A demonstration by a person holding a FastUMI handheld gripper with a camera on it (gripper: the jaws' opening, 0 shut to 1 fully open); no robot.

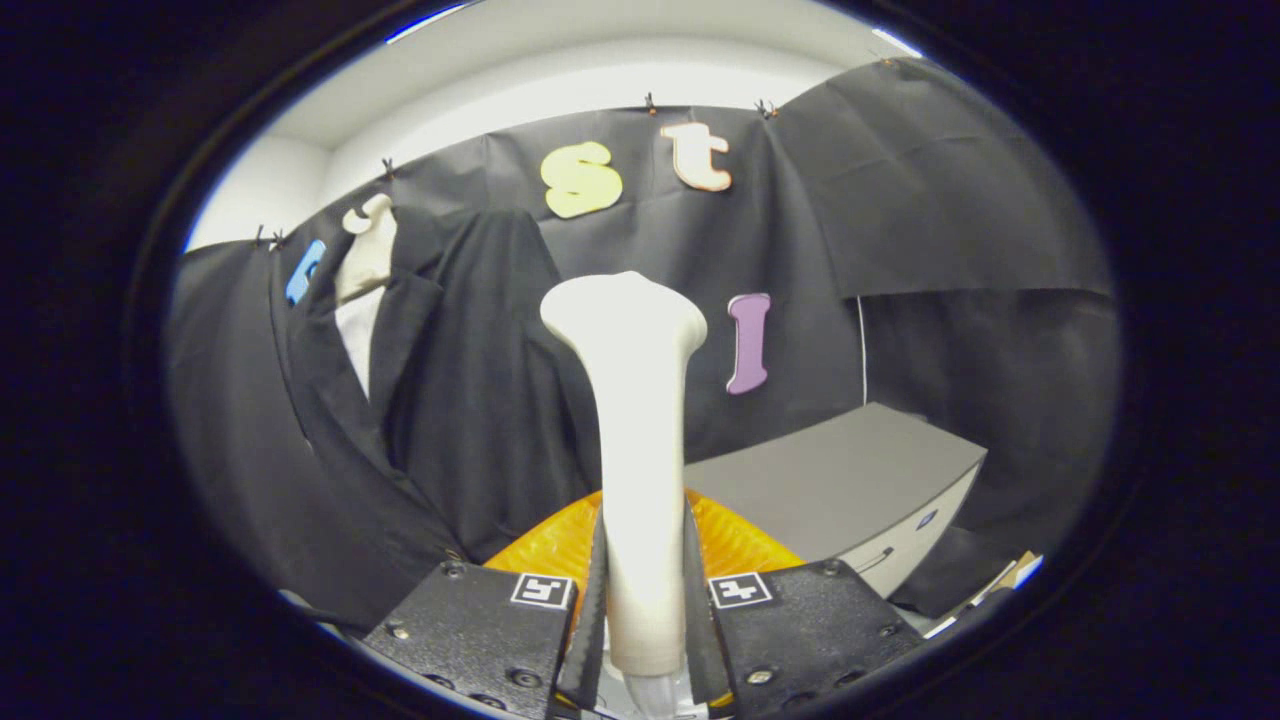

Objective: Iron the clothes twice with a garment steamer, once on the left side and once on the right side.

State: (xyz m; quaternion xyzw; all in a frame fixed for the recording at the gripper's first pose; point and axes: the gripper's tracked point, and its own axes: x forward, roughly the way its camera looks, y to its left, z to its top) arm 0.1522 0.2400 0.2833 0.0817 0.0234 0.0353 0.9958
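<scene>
My gripper [645,590] is shut on the handle of a cream-white garment steamer [635,400], which stands upright between the fingers, its wide head pointing up. A dark suit jacket [450,400] over a white shirt hangs on a pale mannequin bust [368,250], to the left of the steamer and beyond it. The steamer head is apart from the jacket, off its right side. An orange ribbed piece [735,540] shows just behind the fingers.
A grey cabinet [850,480] with a flat top stands to the right, beyond the fingers. Black cloth walls close the booth behind and on both sides. Some cardboard and paper [1000,585] lie low at the far right.
</scene>
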